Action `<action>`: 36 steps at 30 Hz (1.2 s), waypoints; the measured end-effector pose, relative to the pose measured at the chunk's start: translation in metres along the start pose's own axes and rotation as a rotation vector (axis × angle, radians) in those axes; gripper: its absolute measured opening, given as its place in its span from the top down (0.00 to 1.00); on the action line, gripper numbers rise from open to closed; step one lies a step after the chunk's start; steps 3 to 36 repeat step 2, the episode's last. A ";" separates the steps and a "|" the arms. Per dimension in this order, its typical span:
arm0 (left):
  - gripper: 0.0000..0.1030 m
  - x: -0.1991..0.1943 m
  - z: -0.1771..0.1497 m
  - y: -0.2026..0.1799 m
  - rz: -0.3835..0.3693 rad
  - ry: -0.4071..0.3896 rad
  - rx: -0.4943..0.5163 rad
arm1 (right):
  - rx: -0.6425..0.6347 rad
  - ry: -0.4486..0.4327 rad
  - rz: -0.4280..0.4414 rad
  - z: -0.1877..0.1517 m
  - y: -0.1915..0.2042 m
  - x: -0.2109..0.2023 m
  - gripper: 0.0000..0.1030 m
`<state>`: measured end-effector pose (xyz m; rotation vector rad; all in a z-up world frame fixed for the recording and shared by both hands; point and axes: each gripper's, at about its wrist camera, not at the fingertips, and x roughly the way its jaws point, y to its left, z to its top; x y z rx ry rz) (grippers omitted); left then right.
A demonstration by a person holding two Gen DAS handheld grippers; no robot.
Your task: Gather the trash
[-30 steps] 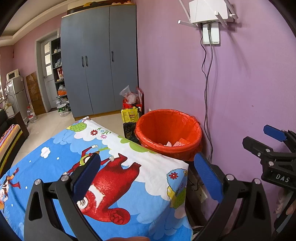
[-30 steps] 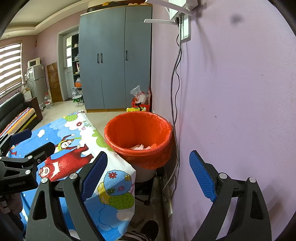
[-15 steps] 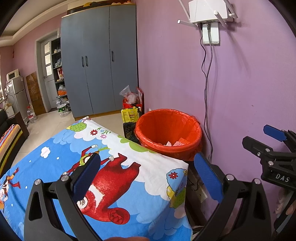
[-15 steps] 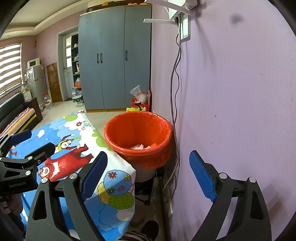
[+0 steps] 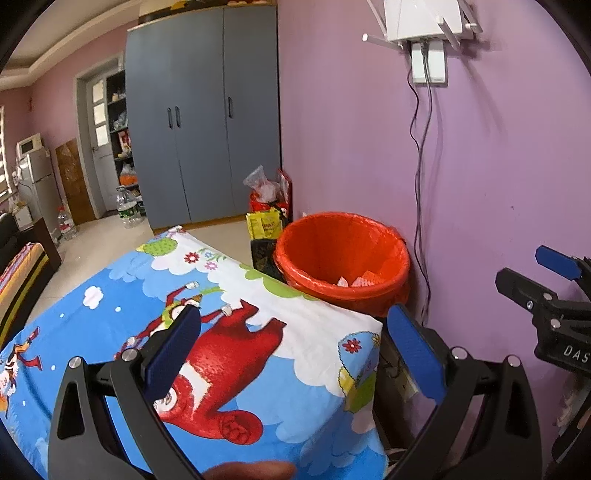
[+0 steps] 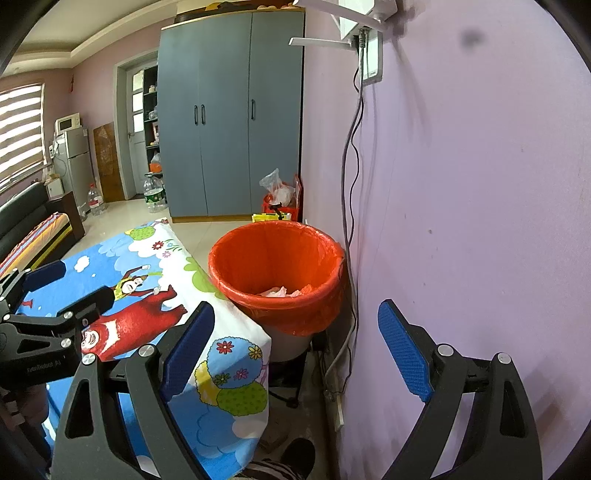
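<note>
While both claws hang in the air with nothing between their blue pads, we look straight down at the trash bin, lined with an orange bag and standing against the purple wall just past the far corner of the worktop. Our left claw is spread wide and released, hovering over the cartoon cloth with the red bear printed on it. Our right claw is just as wide apart and grips nothing; it hangs off the edge of the worktop, with the bin ahead of it and the wall close on its right side.

Down inside the bin we can see a few pieces of crumpled trash lying at the bottom, whitish and pale pink; what they are we cannot tell. From the left view the same scraps show low against the near wall of the liner.

Each claw catches the other at the frame edge: the right one off to the right of the left camera, the left one over the cloth at the left of the right camera.

Behind the bin sit a red bag and a yellow packet on the floor, near the grey wardrobe. Cables run down the wall from a white router to behind the bin.
</note>
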<state>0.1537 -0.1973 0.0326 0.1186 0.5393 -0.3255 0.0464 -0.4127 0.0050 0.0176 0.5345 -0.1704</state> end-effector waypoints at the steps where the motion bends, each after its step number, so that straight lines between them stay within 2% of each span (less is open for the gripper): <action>1: 0.05 -0.002 0.001 0.001 0.002 -0.006 -0.003 | 0.001 0.001 -0.001 0.001 -0.001 0.001 0.18; 36: 0.05 -0.003 0.001 0.001 0.002 -0.010 -0.005 | 0.001 0.001 -0.001 0.001 -0.001 0.001 0.18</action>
